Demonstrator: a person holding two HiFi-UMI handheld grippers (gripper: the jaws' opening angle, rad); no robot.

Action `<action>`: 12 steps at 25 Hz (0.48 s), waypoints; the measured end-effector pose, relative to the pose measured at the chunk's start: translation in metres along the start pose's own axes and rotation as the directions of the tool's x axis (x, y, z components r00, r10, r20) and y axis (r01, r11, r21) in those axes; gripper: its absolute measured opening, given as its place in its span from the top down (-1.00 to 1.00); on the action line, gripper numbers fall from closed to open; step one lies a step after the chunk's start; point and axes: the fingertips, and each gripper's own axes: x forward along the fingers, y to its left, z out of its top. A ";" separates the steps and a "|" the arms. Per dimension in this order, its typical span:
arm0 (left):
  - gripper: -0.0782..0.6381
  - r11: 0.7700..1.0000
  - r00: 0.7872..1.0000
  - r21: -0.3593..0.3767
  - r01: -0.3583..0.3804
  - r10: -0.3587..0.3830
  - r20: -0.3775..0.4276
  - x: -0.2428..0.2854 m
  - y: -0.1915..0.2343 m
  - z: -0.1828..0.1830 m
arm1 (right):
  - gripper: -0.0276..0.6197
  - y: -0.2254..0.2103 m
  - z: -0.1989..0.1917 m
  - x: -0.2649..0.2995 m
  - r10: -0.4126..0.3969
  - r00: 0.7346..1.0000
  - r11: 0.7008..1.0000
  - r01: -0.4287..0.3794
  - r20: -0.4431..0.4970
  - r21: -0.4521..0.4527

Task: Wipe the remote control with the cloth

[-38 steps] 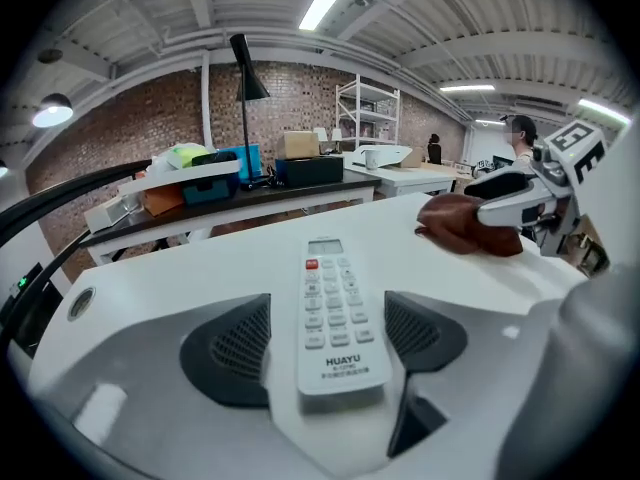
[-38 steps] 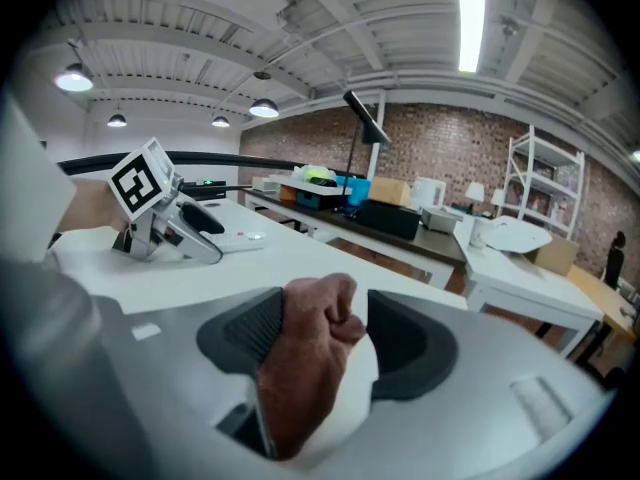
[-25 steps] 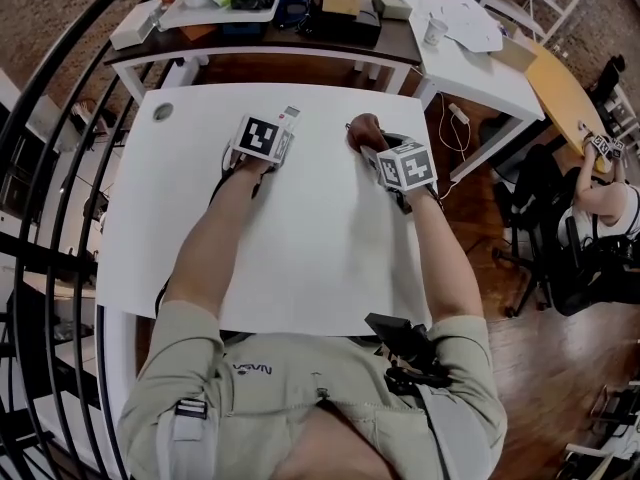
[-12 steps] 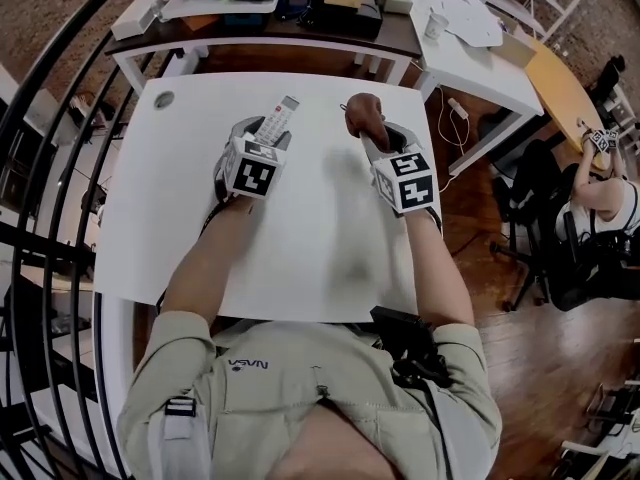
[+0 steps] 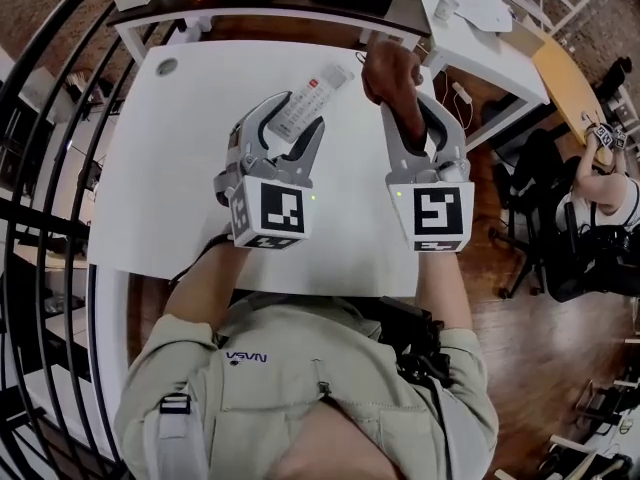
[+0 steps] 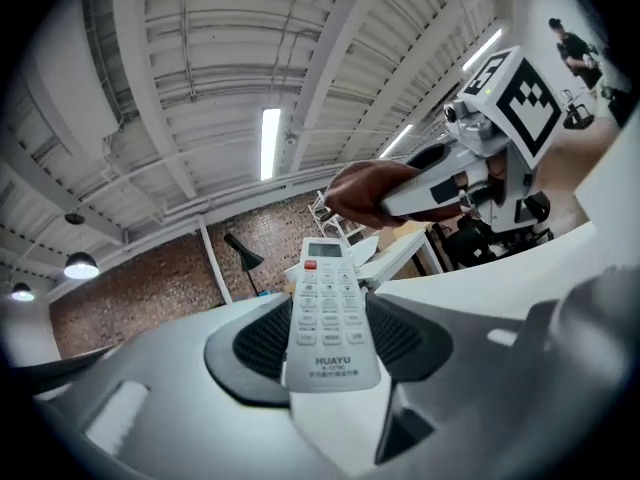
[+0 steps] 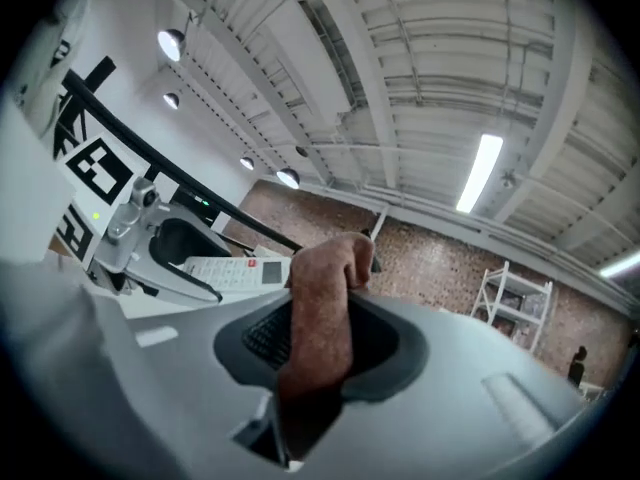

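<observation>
A white remote control (image 5: 305, 108) is clamped by its lower end between the pads of my left gripper (image 5: 290, 126), lifted above the white table (image 5: 150, 178). In the left gripper view the remote (image 6: 330, 313) points away, buttons up, in the left gripper (image 6: 330, 358). My right gripper (image 5: 412, 108) is shut on a brown cloth (image 5: 392, 73); its jaws have just been closing with the cloth between them. The cloth (image 7: 322, 313) stands bunched between the right gripper's (image 7: 320, 353) pads. The remote (image 7: 235, 268) lies close to the cloth's left. Both grippers point level.
A dark-topped table (image 5: 300, 6) with boxes and trays stands behind the white one. A white side table (image 5: 480, 28) is at the back right. Black railing (image 5: 40, 118) curves along the left. A seated person (image 5: 600, 203) is at the far right.
Both grippers have risen from the table toward the camera and tipped to level. The remote went up with the left one, the cloth with the right.
</observation>
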 end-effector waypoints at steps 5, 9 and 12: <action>0.10 0.986 0.989 0.134 -0.097 0.080 0.125 -0.025 0.000 0.051 | 0.57 0.014 0.041 -0.018 -0.019 1.000 0.970 0.022 0.015 -0.242; 0.10 0.977 0.983 0.181 -0.116 0.086 0.164 -0.029 0.000 0.063 | 0.58 0.051 0.048 -0.025 0.087 0.996 0.954 -0.093 -0.035 -0.285; 0.10 0.973 0.980 0.194 -0.125 0.091 0.175 -0.030 0.001 0.066 | 0.58 0.078 0.052 -0.031 0.176 0.983 0.937 -0.184 -0.054 -0.298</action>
